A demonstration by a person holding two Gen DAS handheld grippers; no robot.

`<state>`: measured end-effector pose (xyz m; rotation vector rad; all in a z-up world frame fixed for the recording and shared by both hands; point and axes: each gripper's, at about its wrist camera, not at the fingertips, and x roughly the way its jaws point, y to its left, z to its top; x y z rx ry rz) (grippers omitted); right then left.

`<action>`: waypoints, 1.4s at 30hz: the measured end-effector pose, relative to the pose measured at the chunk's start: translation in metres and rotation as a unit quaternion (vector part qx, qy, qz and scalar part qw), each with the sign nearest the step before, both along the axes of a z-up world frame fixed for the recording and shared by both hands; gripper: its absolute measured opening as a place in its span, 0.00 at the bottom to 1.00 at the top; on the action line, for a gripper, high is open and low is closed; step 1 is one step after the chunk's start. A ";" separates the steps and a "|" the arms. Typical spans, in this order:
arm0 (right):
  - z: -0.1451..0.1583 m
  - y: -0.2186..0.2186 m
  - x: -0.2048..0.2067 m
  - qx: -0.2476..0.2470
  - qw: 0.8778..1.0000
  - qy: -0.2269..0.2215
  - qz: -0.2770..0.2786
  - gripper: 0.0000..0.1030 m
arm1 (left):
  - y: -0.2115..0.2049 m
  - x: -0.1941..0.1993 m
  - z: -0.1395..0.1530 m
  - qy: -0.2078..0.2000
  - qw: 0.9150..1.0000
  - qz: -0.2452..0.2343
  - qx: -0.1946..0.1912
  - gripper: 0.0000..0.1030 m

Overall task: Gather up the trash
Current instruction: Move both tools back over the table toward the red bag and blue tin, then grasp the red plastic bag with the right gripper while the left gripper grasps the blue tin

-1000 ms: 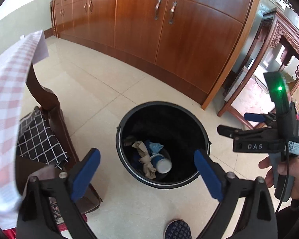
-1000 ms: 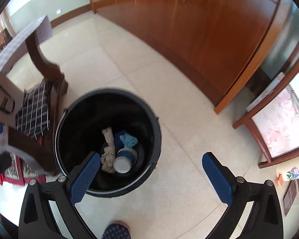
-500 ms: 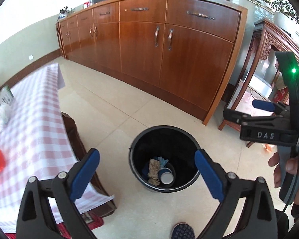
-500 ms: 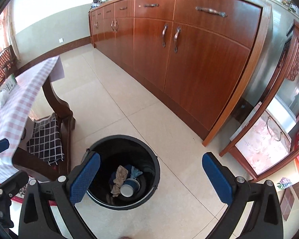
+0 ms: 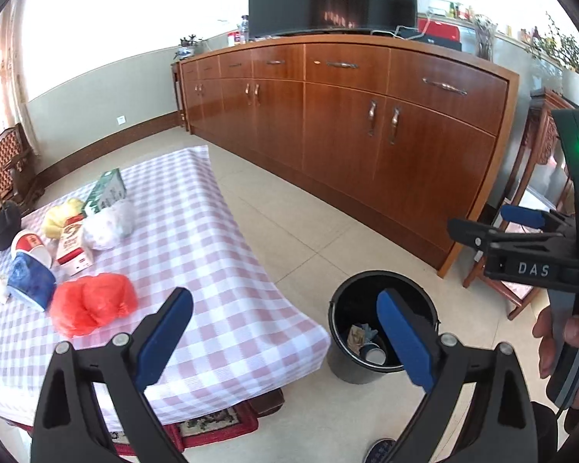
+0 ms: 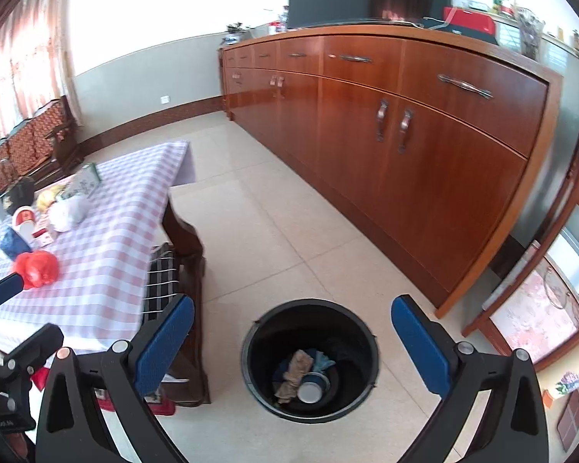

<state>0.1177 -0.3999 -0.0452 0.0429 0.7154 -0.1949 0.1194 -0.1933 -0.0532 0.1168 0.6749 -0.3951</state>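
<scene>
My left tool, jaws wide and empty, is nearer the red bag, probably crumpled plastic, left of the bin on the desk.

right gripper – jaws wide, empty | black bin on floor – cup, rags inside | checked table left

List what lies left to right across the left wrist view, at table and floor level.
Blue bag → red plastic bag → checked tablecloth → black trash bin → right gripper, jaws open.
</scene>
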 end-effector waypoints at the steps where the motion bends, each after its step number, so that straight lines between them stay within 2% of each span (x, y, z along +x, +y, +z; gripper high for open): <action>1: 0.001 0.009 0.001 0.006 1.000 -0.002 0.011 1.00 | 0.012 0.000 0.002 -0.002 1.000 0.011 -0.005 0.94; 10: 0.007 0.104 0.014 0.023 0.994 -0.023 0.107 1.00 | 0.111 -0.014 0.009 -0.016 0.993 0.120 -0.011 0.94; 17: 0.011 0.171 0.022 0.026 0.983 -0.032 0.177 1.00 | 0.170 -0.026 0.010 -0.022 0.984 0.178 -0.009 0.94; 25: 0.009 0.232 0.028 0.019 0.971 -0.034 0.237 1.00 | 0.208 -0.036 0.005 -0.018 0.977 0.210 -0.009 0.94; 31: 0.005 0.261 0.033 0.002 0.964 -0.027 0.266 1.00 | 0.235 -0.041 0.004 -0.018 0.971 0.236 -0.015 0.94; 37: -0.013 0.293 0.047 -0.014 0.957 -0.007 0.291 0.93 | 0.262 -0.037 -0.006 -0.007 0.968 0.251 -0.019 0.94; 42: -0.035 0.319 0.070 -0.035 0.951 0.020 0.308 0.91 | 0.278 -0.028 -0.019 0.008 0.966 0.258 -0.021 0.94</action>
